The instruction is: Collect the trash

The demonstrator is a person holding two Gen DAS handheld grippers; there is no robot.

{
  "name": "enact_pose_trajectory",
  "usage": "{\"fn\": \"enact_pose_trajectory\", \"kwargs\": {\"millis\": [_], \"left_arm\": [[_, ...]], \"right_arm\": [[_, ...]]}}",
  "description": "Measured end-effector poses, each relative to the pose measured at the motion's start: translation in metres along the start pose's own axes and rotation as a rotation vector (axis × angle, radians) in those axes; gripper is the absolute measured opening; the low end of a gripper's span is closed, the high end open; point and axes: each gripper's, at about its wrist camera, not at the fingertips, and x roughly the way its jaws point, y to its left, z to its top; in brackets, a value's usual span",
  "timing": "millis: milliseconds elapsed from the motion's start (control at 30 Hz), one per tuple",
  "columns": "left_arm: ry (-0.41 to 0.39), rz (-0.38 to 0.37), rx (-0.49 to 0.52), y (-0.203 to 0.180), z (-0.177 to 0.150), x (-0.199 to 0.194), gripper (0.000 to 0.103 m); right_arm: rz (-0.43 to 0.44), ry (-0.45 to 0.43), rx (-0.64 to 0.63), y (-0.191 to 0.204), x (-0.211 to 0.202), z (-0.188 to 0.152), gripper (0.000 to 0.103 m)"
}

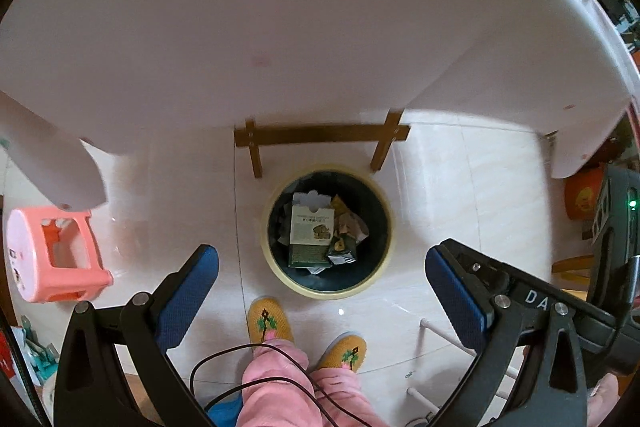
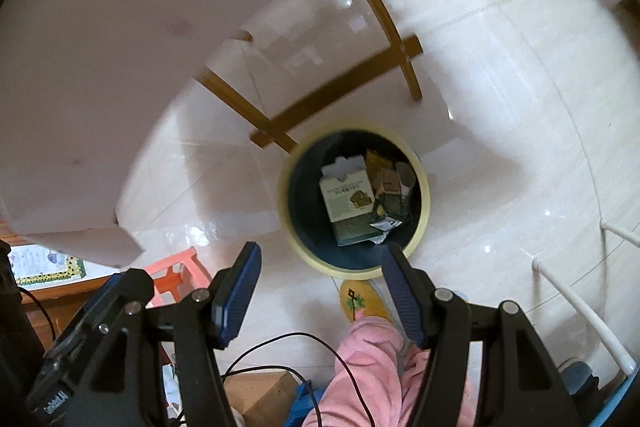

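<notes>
Both tools point down at the floor; the left gripper has its jaws spread wide with nothing between them, and the right gripper gapes empty too; below them sits the round bin, near the table's wooden legs, with a green-and-white box and crumpled wrappers inside; yellow slippers stand just beside its near rim.

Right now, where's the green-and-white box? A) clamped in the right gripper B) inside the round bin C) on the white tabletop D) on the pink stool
B: the green-and-white box lies inside the round bin on the floor among other wrappers; both the left gripper and right gripper stand open and empty above it.
</notes>
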Motion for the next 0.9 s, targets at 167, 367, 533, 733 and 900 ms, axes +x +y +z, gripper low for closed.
{"fn": "enact_pose_trajectory", "kwargs": {"millis": [167,367,533,733,900], "left_arm": [[-0.057,-0.016,0.009,-0.01,0.011,-0.068,0.102],[-0.122,-0.007,-0.001,-0.019,0.023,-0.144,0.102],[-0.192,0.039,-0.019,-0.025,0.032,-0.2,0.102],[-0.279,0.067,-0.058,-0.023,0.034,-0.253,0.102],[-0.334,0.075,-0.067,-0.024,0.029,-0.282,0.102]], "right_arm": [[0.009,-0.068,-0.033,0.027,-0.066,-0.001,0.063],[-0.001,-0.166,-0.118,0.061,-0.143,-0.003,0.063],[-0.006,-0.28,-0.179,0.086,-0.205,-0.005,0.063],[-0.009,-0.387,-0.225,0.107,-0.263,-0.012,0.063],[-0.023,-0.443,-0.273,0.122,-0.289,-0.021,0.063]]}}
